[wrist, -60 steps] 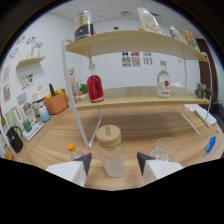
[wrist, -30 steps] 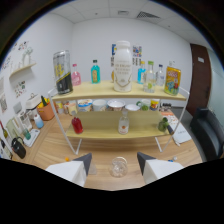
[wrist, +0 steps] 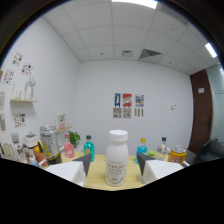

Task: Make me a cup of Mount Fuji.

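A white bottle [wrist: 116, 157] stands upright on the top shelf [wrist: 97, 175] between the 2 fingers [wrist: 83, 162], which are spread apart beside it, not pressing.

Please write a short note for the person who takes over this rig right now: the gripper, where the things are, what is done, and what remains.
Gripper: raised high, its fingers at either side of a white bottle with a white cap; whether they press on it cannot be seen.
Things: more bottles and a can stand on the top shelf beyond the fingers.
Done: no cup or finished drink is in view.
Left: by the look of it, the whole mixing of the Mount Fuji drink.
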Demonstrator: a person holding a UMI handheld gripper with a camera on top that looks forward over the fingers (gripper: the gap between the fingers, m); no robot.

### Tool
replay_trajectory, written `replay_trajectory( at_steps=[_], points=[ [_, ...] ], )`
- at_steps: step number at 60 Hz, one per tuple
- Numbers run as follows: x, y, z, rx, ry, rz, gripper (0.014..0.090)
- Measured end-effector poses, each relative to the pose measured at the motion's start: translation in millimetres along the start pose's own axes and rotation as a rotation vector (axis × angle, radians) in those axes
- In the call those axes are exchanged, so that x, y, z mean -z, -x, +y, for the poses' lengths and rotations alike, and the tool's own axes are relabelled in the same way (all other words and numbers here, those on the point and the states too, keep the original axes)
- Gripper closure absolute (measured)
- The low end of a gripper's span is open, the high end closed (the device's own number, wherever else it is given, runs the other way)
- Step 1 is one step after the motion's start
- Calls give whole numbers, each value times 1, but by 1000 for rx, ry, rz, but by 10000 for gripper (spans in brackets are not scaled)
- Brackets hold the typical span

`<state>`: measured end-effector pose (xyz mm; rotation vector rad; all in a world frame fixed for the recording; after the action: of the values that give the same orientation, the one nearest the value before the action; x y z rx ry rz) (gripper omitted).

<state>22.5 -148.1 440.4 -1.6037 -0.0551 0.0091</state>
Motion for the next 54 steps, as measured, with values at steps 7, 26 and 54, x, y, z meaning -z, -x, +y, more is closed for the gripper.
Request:
replay_trajectory(
  at_steps=[7, 26, 54],
  points=[
    [-36, -3, 26, 4, 49, 14, 213],
    [-64, -8, 58, -44, 125, 28, 545],
    [20, -35, -2, -105, -12, -43, 556]
  ],
)
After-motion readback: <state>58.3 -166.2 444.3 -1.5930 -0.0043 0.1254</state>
